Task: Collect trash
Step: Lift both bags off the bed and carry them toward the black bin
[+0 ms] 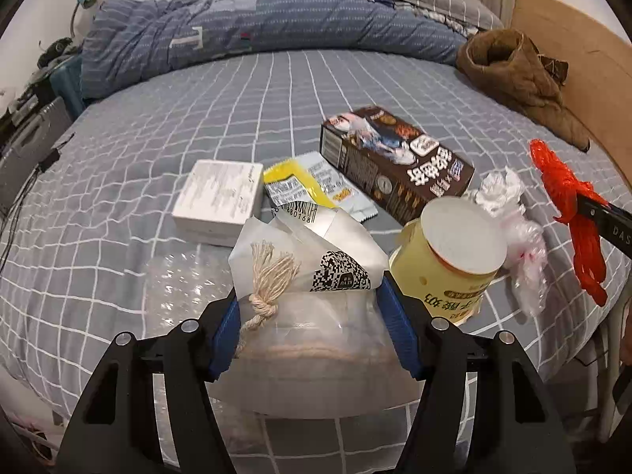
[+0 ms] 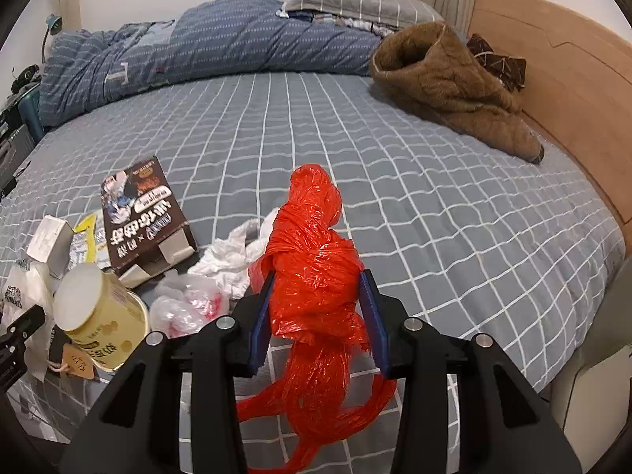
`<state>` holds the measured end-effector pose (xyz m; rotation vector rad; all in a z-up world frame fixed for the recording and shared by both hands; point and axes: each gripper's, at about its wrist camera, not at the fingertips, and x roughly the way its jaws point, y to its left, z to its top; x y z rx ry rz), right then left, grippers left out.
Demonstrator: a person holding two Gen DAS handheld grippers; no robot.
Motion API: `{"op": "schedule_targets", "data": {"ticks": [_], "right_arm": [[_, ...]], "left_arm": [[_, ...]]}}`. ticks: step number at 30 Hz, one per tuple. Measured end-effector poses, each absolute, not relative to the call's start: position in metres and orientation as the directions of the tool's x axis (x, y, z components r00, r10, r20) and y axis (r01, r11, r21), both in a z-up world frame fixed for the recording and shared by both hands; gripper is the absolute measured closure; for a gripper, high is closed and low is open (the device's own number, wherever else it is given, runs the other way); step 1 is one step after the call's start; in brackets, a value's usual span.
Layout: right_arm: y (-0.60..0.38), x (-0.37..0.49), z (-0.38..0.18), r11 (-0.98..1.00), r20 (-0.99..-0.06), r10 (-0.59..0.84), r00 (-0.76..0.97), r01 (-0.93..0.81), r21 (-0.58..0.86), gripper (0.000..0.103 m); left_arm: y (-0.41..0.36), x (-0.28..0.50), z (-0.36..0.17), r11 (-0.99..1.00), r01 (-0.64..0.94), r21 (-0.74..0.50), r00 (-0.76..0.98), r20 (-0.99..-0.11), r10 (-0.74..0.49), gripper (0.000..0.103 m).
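R gripper [image 2: 316, 312] fingers clamp red plastic bag [image 2: 312, 268] above bed [image 2: 434, 205].

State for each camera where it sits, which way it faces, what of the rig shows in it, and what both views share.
Left wrist: sits on the left claw, looking down along its fingers across the grey checked bed; its blue-padded fingers clamp a frosted plastic pouch with a string tie.
Right wrist: sits on the right claw, facing the same bed toward the wooden headboard; its fingers grip a crumpled red plastic bag.
Shared: the dark brown snack box, the pale yellow cup, and the red bag.
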<state>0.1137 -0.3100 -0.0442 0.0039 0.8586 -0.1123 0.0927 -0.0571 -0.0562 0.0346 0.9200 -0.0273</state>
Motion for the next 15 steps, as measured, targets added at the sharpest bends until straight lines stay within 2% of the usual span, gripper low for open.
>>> {"op": "schedule_targets", "data": {"ticks": [15], "right_arm": [[-0.283,0.074,-0.002,0.996,-0.689,-0.085,0.72,0.062,-0.059,0.064]], "left_arm": [[-0.035,0.075,-0.018,1.0,0.016,0.001,0.668,-0.745,-0.01,0.04]]}}
